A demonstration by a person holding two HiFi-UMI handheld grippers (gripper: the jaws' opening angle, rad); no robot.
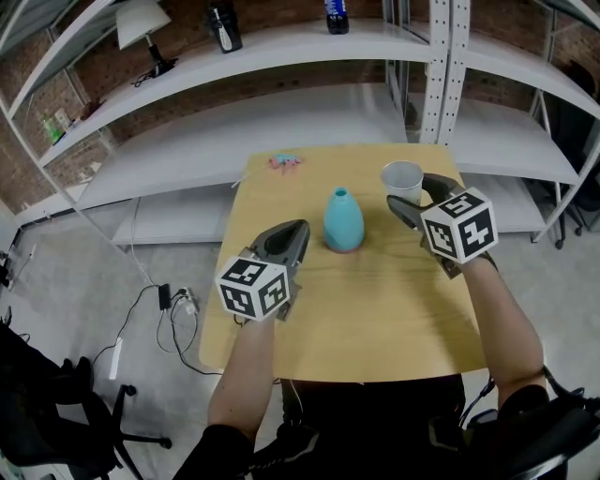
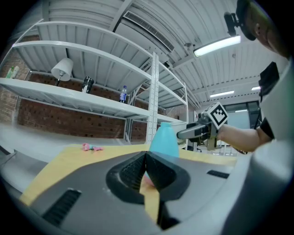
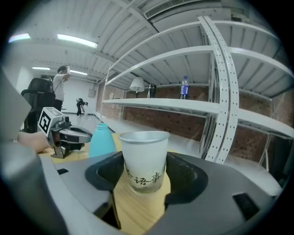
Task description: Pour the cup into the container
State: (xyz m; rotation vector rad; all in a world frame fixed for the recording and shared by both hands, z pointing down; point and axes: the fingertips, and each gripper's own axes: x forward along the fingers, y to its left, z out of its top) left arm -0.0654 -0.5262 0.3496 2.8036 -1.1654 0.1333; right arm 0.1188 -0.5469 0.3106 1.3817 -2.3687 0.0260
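Item one, the wooden worktop (image 1: 375, 319): we see it from above, standing in front of white metal shelving. Item two, the container (image 1: 343, 221), a turquoise narrow-necked vessel with a pinkish base. It stands upright near the middle of the worktop, between the two claws and apart from both. Item three, the cup (image 1: 402, 176), white paper with dark characters printed low on its side. We find it upright at the far right corner of the worktop, to the right of the container. Item four, the right claw (image 1: 412, 192): its pads are set wide and press against the two sides of the cup (image 3: 144, 156), which stands upright in the grip. We cannot tell whether the cup's base is clear of the worktop. Item five, the left claw (image 1: 295, 230): it is closed, tip to tip, with nothing in it. We place it low over the worktop just left of the container, pointing toward it. Item six, a small pink object (image 1: 284, 161) lying at the far edge of the worktop. Item seven, on the upper shelf: a lamp (image 1: 141, 28), a dark can (image 1: 224, 26) and a bottle (image 1: 337, 14).
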